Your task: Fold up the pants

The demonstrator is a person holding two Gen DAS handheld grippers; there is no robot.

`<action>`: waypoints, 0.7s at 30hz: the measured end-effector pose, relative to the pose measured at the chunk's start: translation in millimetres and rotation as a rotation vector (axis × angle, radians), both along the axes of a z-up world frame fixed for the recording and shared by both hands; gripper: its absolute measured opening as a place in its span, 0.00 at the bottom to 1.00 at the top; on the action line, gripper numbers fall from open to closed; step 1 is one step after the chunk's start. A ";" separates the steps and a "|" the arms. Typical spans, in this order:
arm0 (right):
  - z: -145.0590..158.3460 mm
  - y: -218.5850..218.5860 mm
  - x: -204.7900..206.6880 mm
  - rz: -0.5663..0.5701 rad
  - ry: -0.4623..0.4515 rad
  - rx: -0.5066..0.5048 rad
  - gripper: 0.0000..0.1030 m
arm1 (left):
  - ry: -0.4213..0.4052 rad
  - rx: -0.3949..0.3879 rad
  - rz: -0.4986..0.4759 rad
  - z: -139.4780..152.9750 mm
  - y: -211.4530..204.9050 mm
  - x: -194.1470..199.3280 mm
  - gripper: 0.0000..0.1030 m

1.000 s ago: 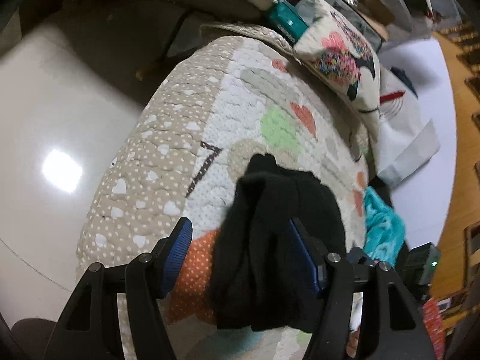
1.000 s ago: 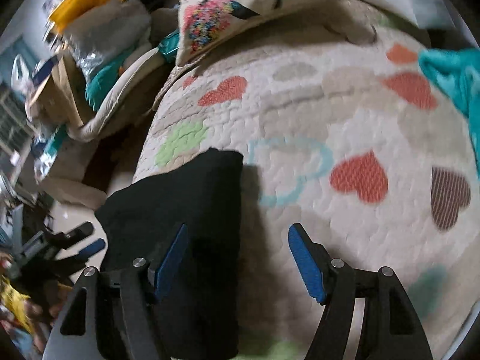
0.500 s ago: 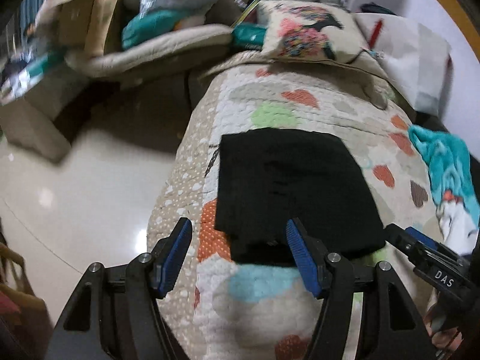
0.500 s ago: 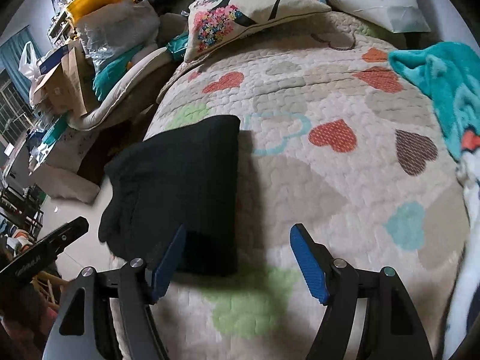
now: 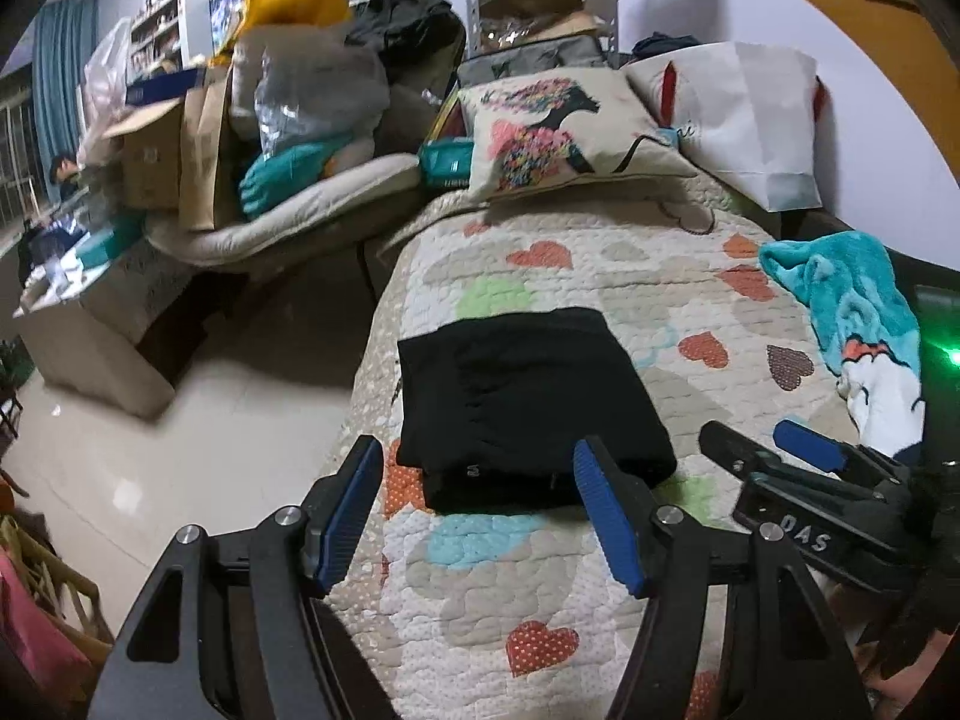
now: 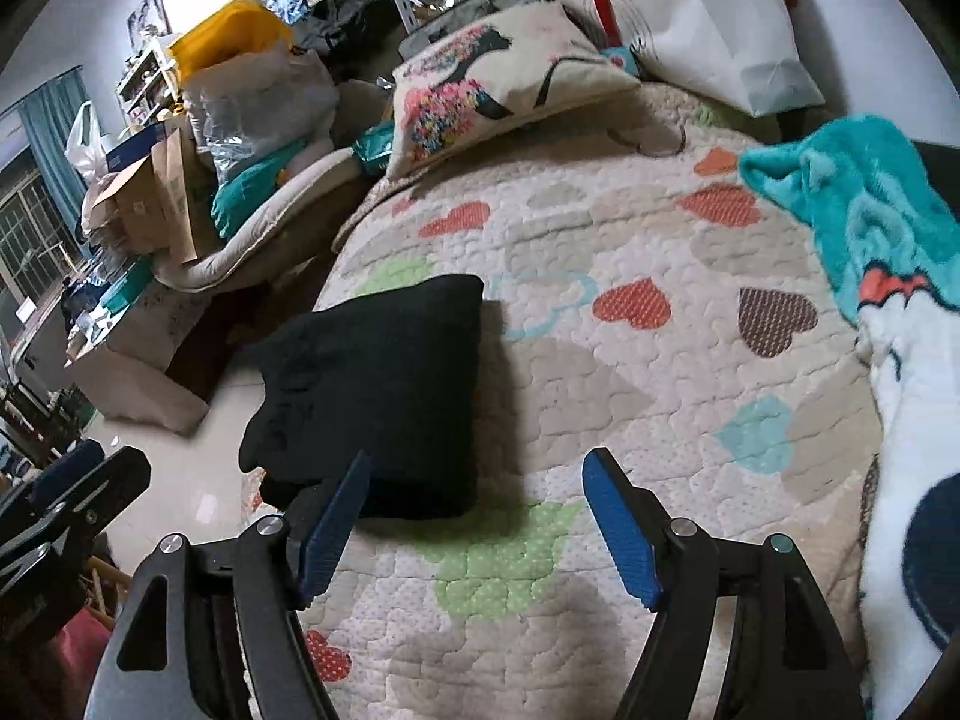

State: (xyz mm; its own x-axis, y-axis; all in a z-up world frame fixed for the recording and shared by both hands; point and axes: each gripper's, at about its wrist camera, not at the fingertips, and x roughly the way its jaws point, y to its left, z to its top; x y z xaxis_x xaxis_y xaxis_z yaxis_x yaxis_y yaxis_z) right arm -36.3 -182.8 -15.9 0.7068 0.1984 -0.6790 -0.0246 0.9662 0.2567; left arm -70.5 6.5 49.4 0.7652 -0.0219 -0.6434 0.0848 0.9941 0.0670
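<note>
Lying folded into a thick, squarish black bundle, the pants (image 5: pixel 528 408) rest on the heart-patterned quilt (image 5: pixel 678 276) of the bed, near its 9 o'clock edge. Both the left tool (image 5: pixel 486 516) and right tool (image 6: pixel 480 525) hover just short of the bundle, spread wide, gripping nothing.

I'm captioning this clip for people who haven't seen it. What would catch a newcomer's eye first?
The black folded pants, a neat rectangle near the left edge of the cream heart-patterned quilt. Both open grippers, left and right, sit clear of it. A teal fleece blanket lies at the quilt's right side.
</note>
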 end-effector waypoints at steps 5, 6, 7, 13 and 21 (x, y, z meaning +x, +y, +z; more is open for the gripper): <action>4.7 4.6 -7.2 0.009 -0.028 -0.033 0.78 | -0.044 0.021 -0.015 8.0 -5.1 -11.9 0.64; 5.0 5.0 -7.9 0.010 -0.032 -0.038 0.78 | -0.046 0.021 -0.017 8.4 -5.8 -12.5 0.64; 5.2 5.6 -9.0 0.010 -0.034 -0.042 0.78 | -0.046 0.021 -0.018 8.5 -6.3 -13.7 0.64; 3.4 7.4 -9.4 0.011 -0.038 -0.065 0.78 | -0.011 0.003 -0.022 -0.3 -3.3 -6.6 0.64; -11.7 8.9 -0.7 0.010 0.006 -0.086 0.79 | 0.087 -0.053 0.003 -25.8 10.0 15.9 0.64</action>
State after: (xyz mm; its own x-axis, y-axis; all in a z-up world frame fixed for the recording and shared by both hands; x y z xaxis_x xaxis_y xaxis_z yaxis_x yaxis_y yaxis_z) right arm -37.0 -173.9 -27.6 0.7008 0.1467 -0.6982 -0.0334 0.9843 0.1732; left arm -54.6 16.6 23.6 0.7069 -0.0561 -0.7051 0.0854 0.9963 0.0063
